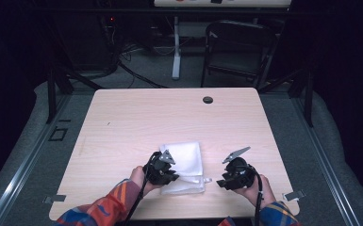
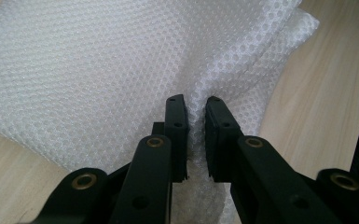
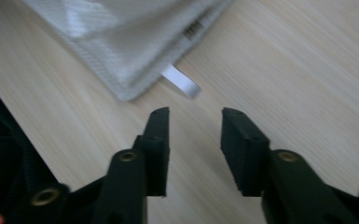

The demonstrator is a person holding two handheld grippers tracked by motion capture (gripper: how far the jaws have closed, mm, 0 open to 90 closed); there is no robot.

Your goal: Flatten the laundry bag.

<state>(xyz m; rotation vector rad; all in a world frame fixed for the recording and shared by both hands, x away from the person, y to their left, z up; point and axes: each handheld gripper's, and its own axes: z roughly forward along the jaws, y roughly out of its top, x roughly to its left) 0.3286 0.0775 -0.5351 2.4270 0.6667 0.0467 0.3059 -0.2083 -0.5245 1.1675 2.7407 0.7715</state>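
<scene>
Your left gripper (image 2: pixel 196 109) pinches a fold of the white honeycomb-mesh cloth (image 2: pixel 98 70); your right gripper (image 3: pixel 193 122) stands parted, empty, over pale woodgrain table (image 3: pixel 284 70), near the cloth's tag (image 3: pixel 182 81).

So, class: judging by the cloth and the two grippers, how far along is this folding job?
Done: the white cloth already lies folded in layers on the table. In hand: the left gripper pinches a ridge of its mesh. The right gripper is open over bare wood, short of the cloth's corner and its tag. Left, probably: gripping that corner and making a further fold.
</scene>
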